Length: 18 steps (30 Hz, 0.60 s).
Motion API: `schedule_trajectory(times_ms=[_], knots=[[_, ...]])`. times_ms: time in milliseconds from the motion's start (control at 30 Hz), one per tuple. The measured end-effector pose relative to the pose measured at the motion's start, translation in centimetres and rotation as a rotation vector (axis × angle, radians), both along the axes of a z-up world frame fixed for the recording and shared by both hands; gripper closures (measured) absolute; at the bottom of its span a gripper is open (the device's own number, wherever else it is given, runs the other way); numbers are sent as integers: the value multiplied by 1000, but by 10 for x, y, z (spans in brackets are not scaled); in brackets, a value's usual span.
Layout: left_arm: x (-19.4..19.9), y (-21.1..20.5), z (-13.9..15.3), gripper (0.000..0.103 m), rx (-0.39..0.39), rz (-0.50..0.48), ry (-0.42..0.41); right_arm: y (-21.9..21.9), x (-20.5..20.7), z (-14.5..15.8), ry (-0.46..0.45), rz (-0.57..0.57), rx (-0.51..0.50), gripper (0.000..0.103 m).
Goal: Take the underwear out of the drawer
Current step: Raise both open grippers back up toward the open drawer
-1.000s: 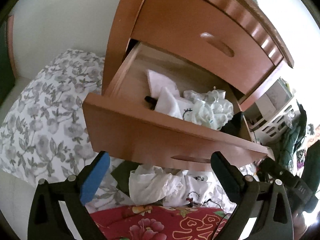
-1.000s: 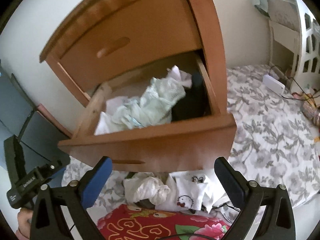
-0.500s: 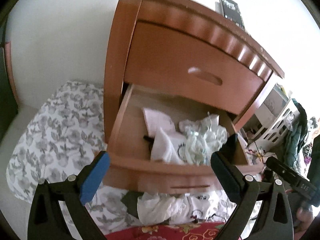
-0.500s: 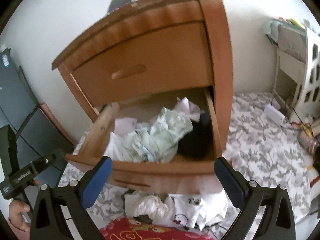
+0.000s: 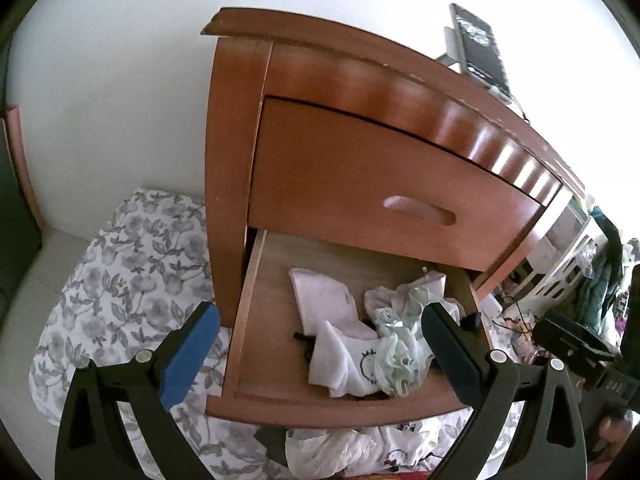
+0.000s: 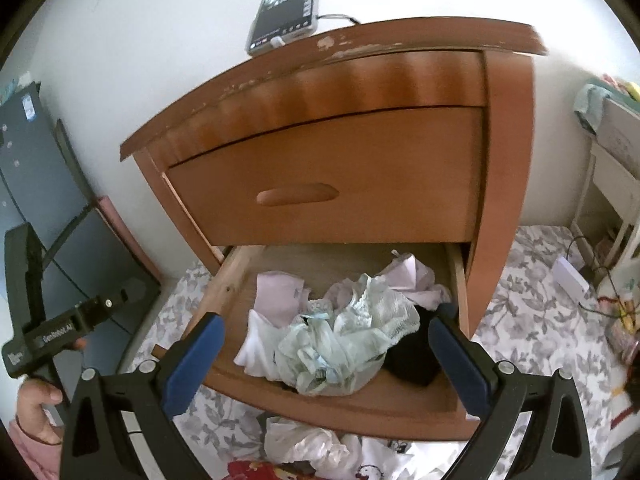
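Left wrist view: left claw (image 5: 318,350) spread wide, empty, above the open drawer (image 5: 256,344). Right wrist view: right claw (image 6: 326,354) released; underwear (image 6: 344,344) heaped lower centre. Best descend straight, pinching one crumpled fold.

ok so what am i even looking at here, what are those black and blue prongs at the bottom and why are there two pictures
There is no robot: a person holds a hand-held gripper in each hand, each with a fisheye camera looking along its two fingers. One picture comes from the left gripper, the other from the right gripper. The blue-padded prongs are those fingers; both pairs are spread open and hold nothing. Ahead is a wooden nightstand with its lower drawer pulled out. Inside lie crumpled underwear: a pale green lace piece, white pieces and a black one. More clothes lie on the floral bedding below.
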<state>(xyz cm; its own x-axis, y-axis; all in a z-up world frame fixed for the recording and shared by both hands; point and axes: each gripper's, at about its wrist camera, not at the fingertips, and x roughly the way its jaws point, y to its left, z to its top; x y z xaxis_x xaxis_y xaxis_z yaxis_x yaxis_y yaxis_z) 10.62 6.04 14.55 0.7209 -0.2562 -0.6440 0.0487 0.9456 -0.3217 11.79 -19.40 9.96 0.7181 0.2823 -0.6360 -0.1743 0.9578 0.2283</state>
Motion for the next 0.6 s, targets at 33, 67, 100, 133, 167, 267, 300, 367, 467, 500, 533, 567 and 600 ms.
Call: schedule_trajectory(times_ms=[33,67,100,133,167,267,300,367,467,500,533,567,600], knots=[[3,0,-1,2,1,3,10,1,3,0,3,1,-6,0],[7,0,-2,2,-1,3,27,2,7,1,9,3,-14,0],[10,-1,-3,2,-4,-2,37,4,11,1,15,4,-21,0],[14,-1,-5,2,-6,-8,48,5,15,0,25,4,-26,0],[18,-2,-7,2,-3,-12,63,6,19,0,38,5,-31,0],[33,-6,-17,2,3,-22,124,13,34,-11,101,18,-50,0],[36,-7,-21,2,1,-20,142,15,38,-15,121,22,-57,0],[44,-9,-33,2,-21,-30,189,21,50,-30,195,32,-73,0],[51,-16,-49,2,-32,-55,253,24,61,-51,277,31,-68,0],[53,-18,-53,2,-28,-63,265,25,64,-57,300,32,-75,0],[54,-21,-57,2,-22,-69,282,27,67,-63,319,33,-86,0],[56,-24,-62,2,-16,-75,301,29,70,-68,336,38,-95,0],[58,-26,-66,2,-14,-82,315,31,72,-71,345,43,-98,0]])
